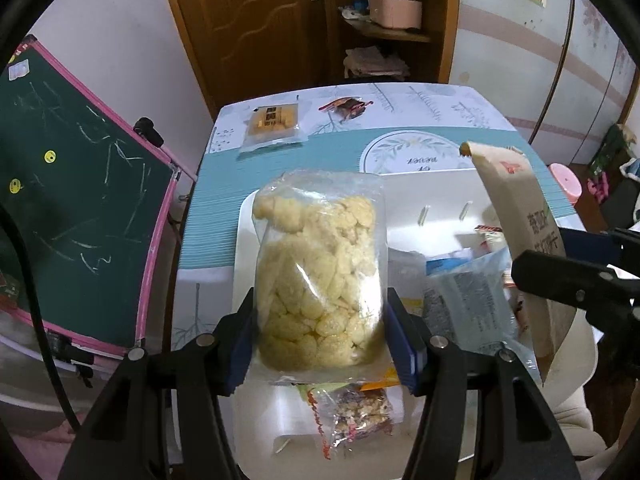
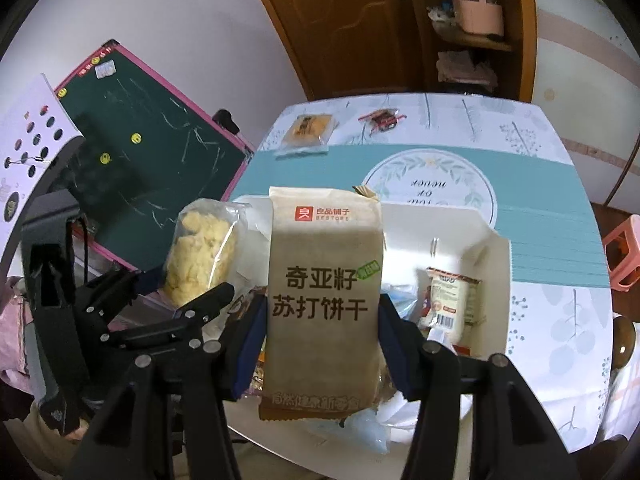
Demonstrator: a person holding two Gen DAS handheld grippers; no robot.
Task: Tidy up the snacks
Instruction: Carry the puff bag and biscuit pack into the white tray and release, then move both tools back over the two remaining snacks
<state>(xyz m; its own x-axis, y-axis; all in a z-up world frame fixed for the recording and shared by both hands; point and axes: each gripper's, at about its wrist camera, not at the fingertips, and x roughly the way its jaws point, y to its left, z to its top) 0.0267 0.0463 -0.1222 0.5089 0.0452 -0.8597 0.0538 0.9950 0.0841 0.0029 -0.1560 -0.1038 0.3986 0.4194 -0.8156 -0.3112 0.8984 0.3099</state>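
Observation:
My left gripper is shut on a clear bag of pale yellow puffed snacks, held upright over the white box. My right gripper is shut on a brown cracker pack with black print, also upright above the white box. In the right wrist view the puffed snack bag and the left gripper show at the left. In the left wrist view the cracker pack and the right gripper show at the right. Several snack packs lie inside the box, among them a white barcoded pack.
A flat orange biscuit pack and a small red-and-dark wrapped snack lie at the table's far side. A green chalkboard with a pink frame stands left of the table. A pink stool sits to the right.

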